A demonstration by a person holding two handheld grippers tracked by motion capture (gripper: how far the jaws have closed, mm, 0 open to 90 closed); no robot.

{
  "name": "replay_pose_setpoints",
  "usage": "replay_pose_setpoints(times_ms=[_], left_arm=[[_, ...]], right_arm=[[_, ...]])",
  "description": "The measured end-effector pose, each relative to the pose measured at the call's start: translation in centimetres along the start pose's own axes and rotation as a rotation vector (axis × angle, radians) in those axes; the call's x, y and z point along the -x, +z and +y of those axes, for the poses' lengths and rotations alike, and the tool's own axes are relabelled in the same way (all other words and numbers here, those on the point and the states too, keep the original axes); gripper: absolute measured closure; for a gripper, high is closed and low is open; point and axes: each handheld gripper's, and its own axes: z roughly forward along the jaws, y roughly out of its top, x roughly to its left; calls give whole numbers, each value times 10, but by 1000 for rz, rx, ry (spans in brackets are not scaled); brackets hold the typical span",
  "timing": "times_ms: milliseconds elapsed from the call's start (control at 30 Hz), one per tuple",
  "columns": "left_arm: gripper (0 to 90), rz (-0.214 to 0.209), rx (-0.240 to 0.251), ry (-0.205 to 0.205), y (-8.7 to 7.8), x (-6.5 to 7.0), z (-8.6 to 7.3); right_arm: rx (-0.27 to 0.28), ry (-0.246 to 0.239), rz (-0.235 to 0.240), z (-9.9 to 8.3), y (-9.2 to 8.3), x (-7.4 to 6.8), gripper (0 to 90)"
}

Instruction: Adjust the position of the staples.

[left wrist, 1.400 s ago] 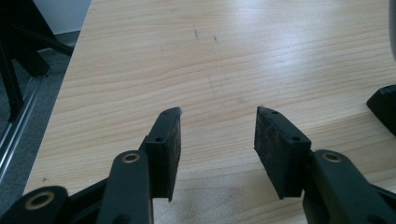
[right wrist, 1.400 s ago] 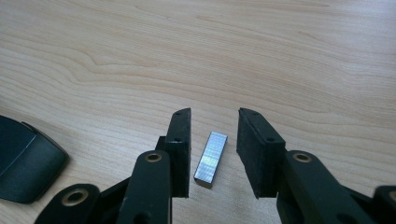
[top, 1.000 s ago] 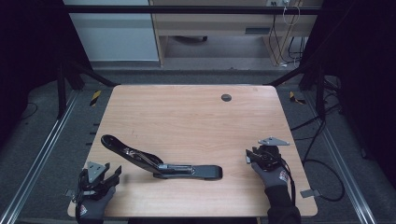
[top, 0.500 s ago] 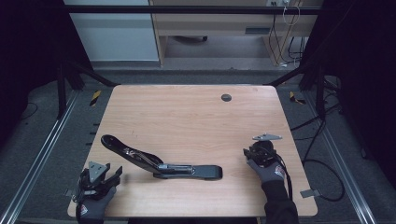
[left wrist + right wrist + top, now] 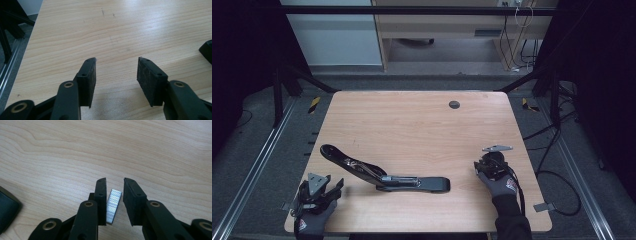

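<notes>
Since the earlier frame the right tongs (image 5: 114,183) have tipped downward over the bench (image 5: 412,125) and their jaws have just been closing around a staple strip (image 5: 113,206); the left tongs (image 5: 116,62) and the opened stapler (image 5: 382,174) have not shifted.

Staple strip: lies flat on the bench near its right front edge, between the right jaws. One jaw looks to be against its side, a gap shows at the other, so not yet clamped. Left tongs stand wide open over bare wood at the front left corner, holding nothing.

Handling, judged: strip is very light, thin, smooth metal, likely slippery; glued staples may snap apart if bent or squeezed hard. Best hold is across the two long sides at mid-length, gentle pressure.

Appearance: short silvery bar, fine cross-ribbing, bright reflective top. Stapler is black, hinged open, metal channel exposed.
</notes>
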Motion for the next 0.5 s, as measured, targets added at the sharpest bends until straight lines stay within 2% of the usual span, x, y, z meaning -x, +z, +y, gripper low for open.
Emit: replay_pose_setpoints(times_ms=[500], left_arm=[[491, -2, -3, 4, 0, 0, 0]], right_arm=[[-45, -3, -7, -1, 10, 0, 742]])
